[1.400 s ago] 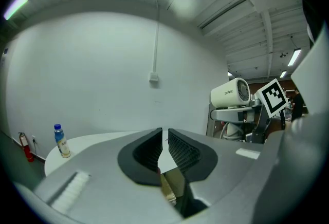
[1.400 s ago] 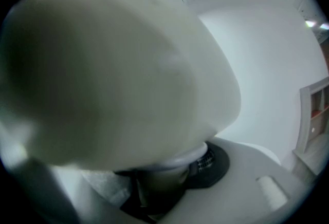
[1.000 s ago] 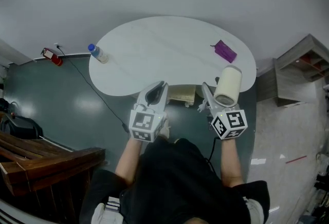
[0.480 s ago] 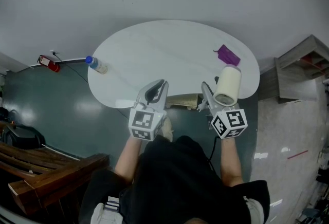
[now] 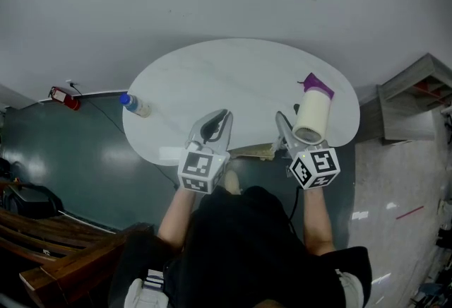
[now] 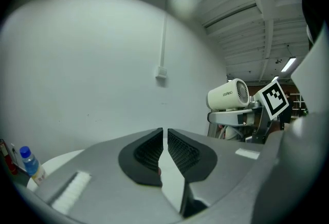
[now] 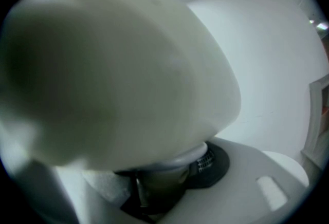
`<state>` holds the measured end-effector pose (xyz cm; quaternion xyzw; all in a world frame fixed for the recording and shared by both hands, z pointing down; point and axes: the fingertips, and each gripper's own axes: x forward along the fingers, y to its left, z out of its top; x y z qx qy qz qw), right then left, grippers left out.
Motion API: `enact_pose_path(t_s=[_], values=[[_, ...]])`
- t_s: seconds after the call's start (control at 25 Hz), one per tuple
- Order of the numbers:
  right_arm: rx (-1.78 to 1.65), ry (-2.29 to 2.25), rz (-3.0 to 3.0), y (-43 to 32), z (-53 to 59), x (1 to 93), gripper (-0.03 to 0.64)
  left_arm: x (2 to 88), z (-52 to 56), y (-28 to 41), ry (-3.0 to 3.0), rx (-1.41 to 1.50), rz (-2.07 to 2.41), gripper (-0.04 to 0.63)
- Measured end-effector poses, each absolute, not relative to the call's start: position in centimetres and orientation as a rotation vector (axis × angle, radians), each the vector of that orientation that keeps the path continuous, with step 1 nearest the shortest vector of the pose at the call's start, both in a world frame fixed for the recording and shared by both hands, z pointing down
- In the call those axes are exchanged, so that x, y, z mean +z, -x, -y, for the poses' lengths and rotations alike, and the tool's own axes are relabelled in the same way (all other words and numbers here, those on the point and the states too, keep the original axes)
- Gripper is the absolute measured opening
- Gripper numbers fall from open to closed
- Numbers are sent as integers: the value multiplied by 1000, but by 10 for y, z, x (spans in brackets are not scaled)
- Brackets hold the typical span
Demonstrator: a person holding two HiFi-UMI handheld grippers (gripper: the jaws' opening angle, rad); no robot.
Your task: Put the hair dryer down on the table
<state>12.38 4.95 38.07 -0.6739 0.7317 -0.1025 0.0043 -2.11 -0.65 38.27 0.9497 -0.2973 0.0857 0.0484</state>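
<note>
The table [image 5: 233,80] has drawn nearer; right hand-held gripper [image 5: 289,131] grips one hair dryer [image 5: 313,114].

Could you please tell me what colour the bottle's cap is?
Blue; the cap of the clear plastic bottle shows best in the head view.

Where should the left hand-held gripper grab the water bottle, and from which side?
Grip the water bottle round its clear body, below the blue cap, coming in level from the near side. It seems to stand upright near the table's left edge, so its round sides are free. The left hand-held gripper has its jaws shut; open them first.
</note>
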Motion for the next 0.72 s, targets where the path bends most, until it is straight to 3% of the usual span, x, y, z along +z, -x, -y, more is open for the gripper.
enact_pose_path(t_s=[0.72], values=[[-374, 2100, -2337, -97, 5, 393, 228, 396, 60, 42, -2868, 242, 903, 35]])
